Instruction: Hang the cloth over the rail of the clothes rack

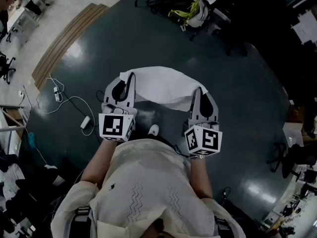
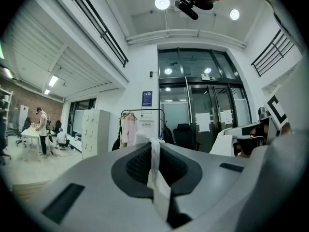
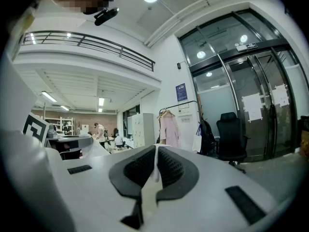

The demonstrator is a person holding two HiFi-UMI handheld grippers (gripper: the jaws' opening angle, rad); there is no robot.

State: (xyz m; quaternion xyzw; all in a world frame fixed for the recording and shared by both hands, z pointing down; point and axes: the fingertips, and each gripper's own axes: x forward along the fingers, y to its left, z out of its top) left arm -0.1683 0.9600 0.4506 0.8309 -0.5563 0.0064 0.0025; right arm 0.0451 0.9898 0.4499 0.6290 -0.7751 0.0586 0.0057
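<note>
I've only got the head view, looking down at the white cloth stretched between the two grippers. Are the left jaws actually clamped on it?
Observer: Yes, the left gripper has its jaws shut on a fold of the cloth.
Operator: And the right?
Observer: Same: the right gripper pinches a thin edge of it.
Operator: Where's the clothes rack?
Observer: Ahead. The clothes rack stands beside the glass doors, with a pink garment hanging from its rail.

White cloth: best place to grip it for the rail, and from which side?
Its near edge, one corner per gripper, from the person's side. The cloth is limp; pinched thin in the left gripper and right gripper, it spreads wide between them, likely easy to drape.
</note>
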